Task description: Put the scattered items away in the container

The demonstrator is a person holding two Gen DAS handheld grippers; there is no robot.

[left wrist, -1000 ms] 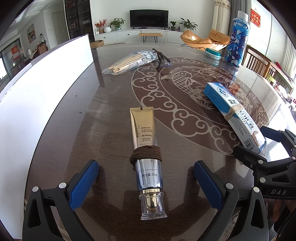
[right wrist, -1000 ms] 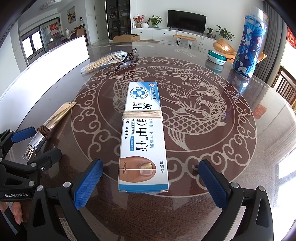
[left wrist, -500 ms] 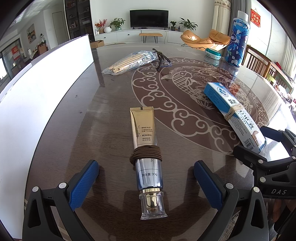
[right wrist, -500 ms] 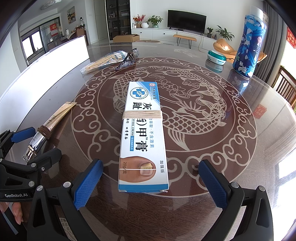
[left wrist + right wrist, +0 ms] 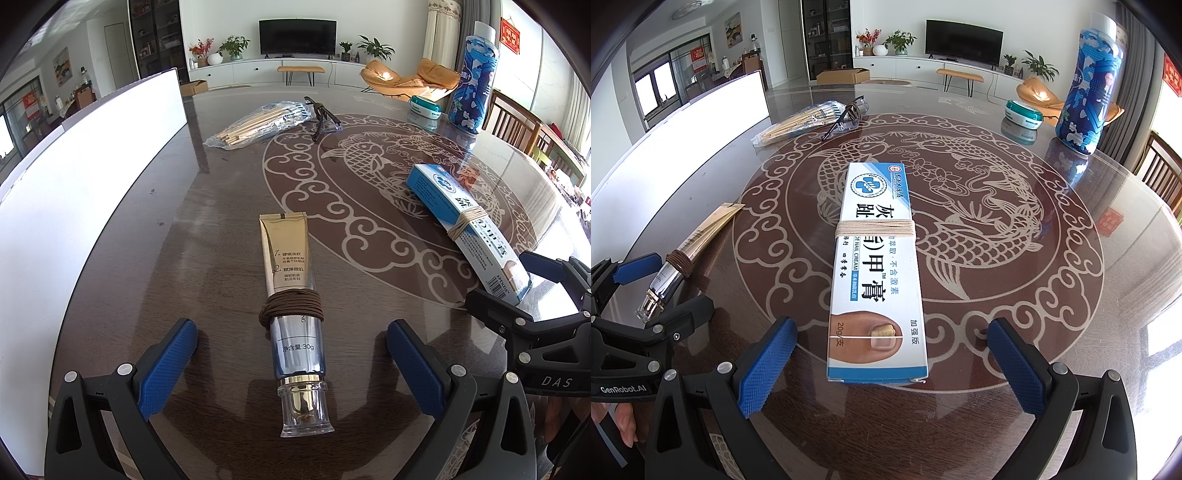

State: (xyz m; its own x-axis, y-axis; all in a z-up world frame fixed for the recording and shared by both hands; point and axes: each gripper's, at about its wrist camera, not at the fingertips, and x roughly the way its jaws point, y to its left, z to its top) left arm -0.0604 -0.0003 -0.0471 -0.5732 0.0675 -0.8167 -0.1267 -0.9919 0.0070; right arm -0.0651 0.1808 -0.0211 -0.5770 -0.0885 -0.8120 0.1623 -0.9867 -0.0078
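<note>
A gold and silver cream tube (image 5: 293, 306), wound with a brown band, lies on the dark table, cap end toward me, between the blue pads of my open left gripper (image 5: 291, 358). A blue and white ointment box (image 5: 877, 273), bound with a tan rubber band, lies lengthwise in front of my open right gripper (image 5: 892, 362), its near end between the fingers. The box (image 5: 467, 229) also shows in the left wrist view, with the right gripper (image 5: 528, 291) at its near end. The tube (image 5: 683, 258) and left gripper (image 5: 650, 291) show at the left of the right wrist view.
A white container wall (image 5: 74, 177) runs along the table's left side. A clear bag of chopsticks (image 5: 258, 122) and glasses (image 5: 325, 114) lie at the far side. A teal tin (image 5: 1023, 114) and a tall blue bottle (image 5: 1086, 88) stand far right. Chairs (image 5: 535, 140) line the right edge.
</note>
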